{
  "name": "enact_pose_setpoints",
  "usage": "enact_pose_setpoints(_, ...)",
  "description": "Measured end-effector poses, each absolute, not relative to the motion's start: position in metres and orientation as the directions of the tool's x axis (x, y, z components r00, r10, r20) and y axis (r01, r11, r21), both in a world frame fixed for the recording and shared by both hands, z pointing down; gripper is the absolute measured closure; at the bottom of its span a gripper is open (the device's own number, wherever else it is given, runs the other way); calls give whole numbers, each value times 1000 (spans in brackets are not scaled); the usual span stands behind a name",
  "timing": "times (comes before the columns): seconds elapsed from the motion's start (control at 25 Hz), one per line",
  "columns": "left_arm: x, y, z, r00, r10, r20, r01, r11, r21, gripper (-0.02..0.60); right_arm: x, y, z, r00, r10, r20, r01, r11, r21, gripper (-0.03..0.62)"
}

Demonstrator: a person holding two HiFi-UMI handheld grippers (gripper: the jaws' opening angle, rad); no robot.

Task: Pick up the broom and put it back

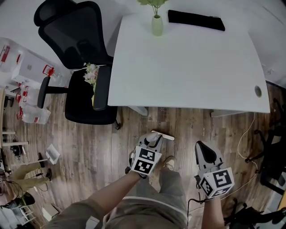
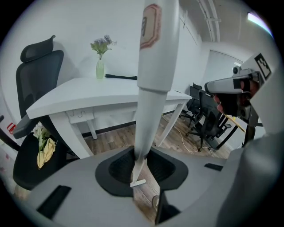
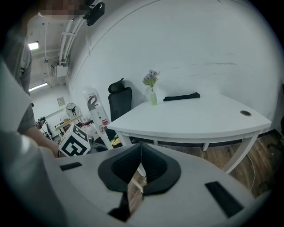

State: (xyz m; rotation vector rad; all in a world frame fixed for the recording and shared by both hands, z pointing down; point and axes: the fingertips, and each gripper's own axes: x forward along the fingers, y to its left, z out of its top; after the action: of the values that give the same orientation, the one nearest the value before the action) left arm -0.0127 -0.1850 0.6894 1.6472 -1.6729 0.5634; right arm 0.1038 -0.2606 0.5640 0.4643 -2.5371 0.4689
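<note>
The brush end of the broom (image 2: 153, 66) is cut off: in the left gripper view the white handle is running up out of the top of the frame, and from the head view only a short, foreshortened stub is showing. The left gripper (image 2: 141, 165) is clamping the narrow lower end of that handle between its pads. It is holding the broom upright over the wood floor (image 1: 89, 143), just in front of the near edge of the white table (image 1: 192, 67).

The right gripper (image 3: 141, 153) is hanging beside it, apart from the broom, its jaws meeting at the tips with nothing between them.

A flat black thing (image 1: 196, 20) is lying at the far side of the table; I cannot tell what it is. Beside it a pale vase (image 1: 157, 25) is holding a few flowers (image 1: 154, 3). More flowers (image 1: 91, 74) are lying on the seat of the black chair (image 1: 76, 49). By the left wall, clear boxes (image 1: 35, 115) with red clips are sitting on the floor, their contents too small to make out.
</note>
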Motion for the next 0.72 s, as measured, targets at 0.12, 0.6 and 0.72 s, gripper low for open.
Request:
enact_pose_setpoints(0.12, -10, -195, 693, 64, -696, 715, -986, 68, 154, 486, 109, -266, 574, -805, -242, 542, -422, 876, -235, 560)
enact_pose_setpoints(0.6, -13, -261, 702, 84, -714, 695, -987, 37, 157, 486, 120, -277, 598, -777, -278, 564, -483, 839, -252, 560)
enact_pose_setpoints(0.72, -20, -279, 704, 82, -721, 688, -987, 35, 155, 486, 119, -281, 599, -777, -287, 560, -492, 832, -256, 560)
